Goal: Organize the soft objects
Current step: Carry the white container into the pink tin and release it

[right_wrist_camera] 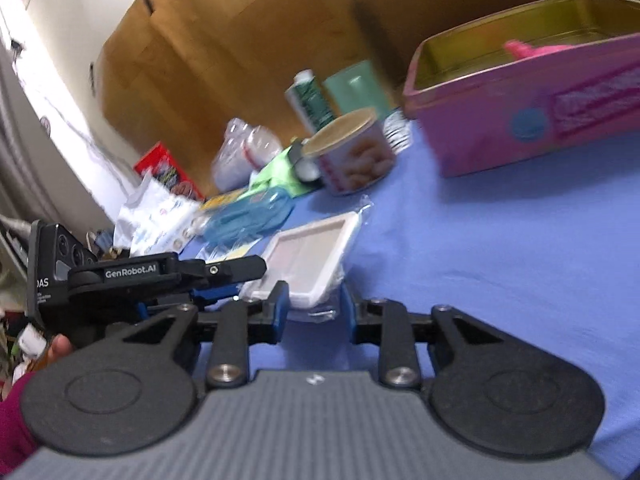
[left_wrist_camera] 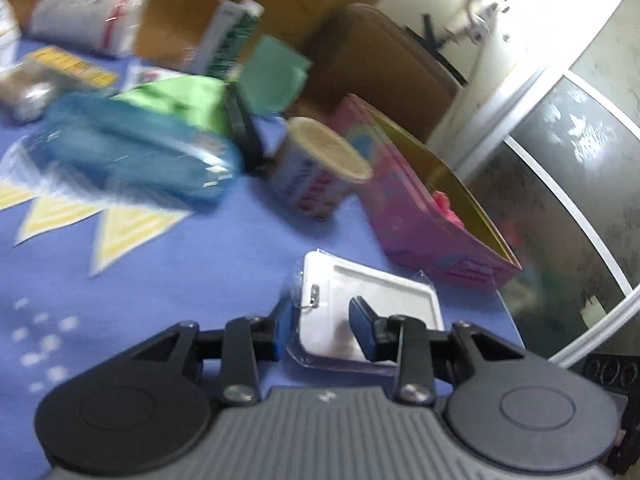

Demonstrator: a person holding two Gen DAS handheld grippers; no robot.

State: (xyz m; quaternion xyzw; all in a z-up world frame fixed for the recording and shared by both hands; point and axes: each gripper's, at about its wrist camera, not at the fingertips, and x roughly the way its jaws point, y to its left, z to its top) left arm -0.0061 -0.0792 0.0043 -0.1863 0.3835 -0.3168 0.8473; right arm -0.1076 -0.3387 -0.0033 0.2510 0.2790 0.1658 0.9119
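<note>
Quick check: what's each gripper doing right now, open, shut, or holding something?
Left gripper: shut on the white packaged item.
Right gripper: jaws either side of the same item's corner; grip cannot be told.

matt blue cloth (right_wrist_camera: 500, 248), glossy clear plastic wrap (left_wrist_camera: 298, 280) on white tray, shiny gold-lined pink tin (right_wrist_camera: 500, 120)

Motion blur smears the blue packet (left_wrist_camera: 140, 152) and the printed can (left_wrist_camera: 320, 168) on the blue table (left_wrist_camera: 200, 272), leaving labels unreadable. The white packet's (left_wrist_camera: 372, 308) near end disappears behind the left gripper (left_wrist_camera: 326, 330). The pink tin (right_wrist_camera: 532, 108) runs off the right wrist view's right edge, its pink contents (right_wrist_camera: 532, 49) indistinct.
</note>
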